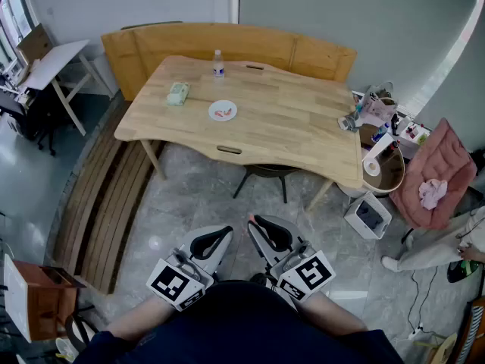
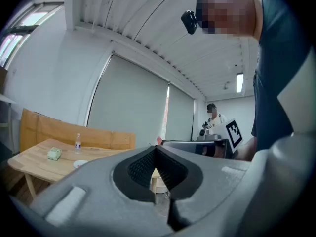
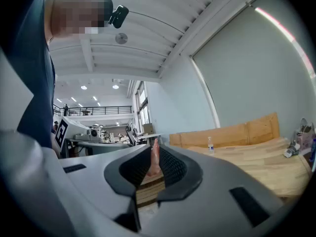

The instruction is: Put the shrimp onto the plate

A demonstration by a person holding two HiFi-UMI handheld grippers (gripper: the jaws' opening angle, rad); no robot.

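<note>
Both grippers sit low and close against my body, forearms drawn in and side by side, jaws aimed forward at the table, which is well ahead of me. My left gripper has its jaws pressed together with nothing between them. My right gripper is pinched on a pink shrimp, which stands upright between the jaw tips. The white plate rests on the table, well apart from the shrimp, near a green packet and a small bottle.
</note>
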